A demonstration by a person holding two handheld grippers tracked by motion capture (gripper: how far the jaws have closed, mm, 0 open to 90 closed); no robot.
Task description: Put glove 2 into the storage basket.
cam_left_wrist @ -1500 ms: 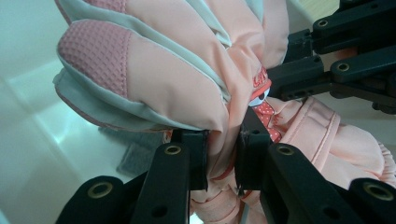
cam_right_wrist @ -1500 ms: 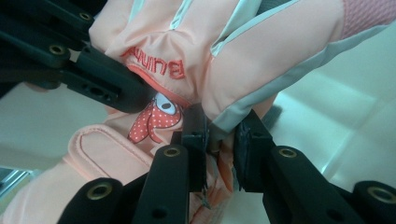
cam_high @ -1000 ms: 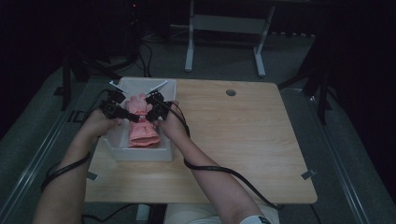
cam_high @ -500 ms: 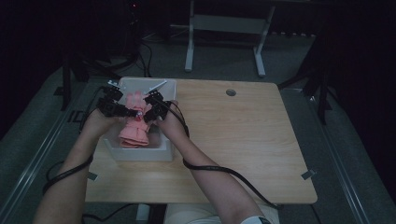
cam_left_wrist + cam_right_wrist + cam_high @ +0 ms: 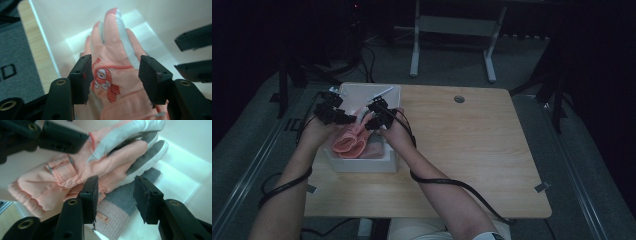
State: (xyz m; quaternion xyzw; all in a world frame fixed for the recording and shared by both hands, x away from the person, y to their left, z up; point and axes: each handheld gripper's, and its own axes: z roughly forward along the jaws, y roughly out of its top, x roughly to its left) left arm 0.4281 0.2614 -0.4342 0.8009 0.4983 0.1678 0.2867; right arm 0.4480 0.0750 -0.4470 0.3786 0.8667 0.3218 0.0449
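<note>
Under pink glove (image 5: 75, 170), knitted cloth (image 5: 120, 205)

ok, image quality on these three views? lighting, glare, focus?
High view: dim and underexposed, background near black, pink padded glove in the white plastic bin readable. Left gripper view: bin floor glares white, glove's fingertips soft. Right gripper view: bright, glove sharp, the jaws nearest the lens slightly blurred.

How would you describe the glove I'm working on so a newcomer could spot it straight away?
On the wooden table, find the white bin at its left edge, between the two hands. The pink glove lies on top inside it, with the left gripper astride it and open. Unlike the grey and pink knitted piece under it, it is padded, with grey strips on the fingers and a red cartoon patch.
</note>
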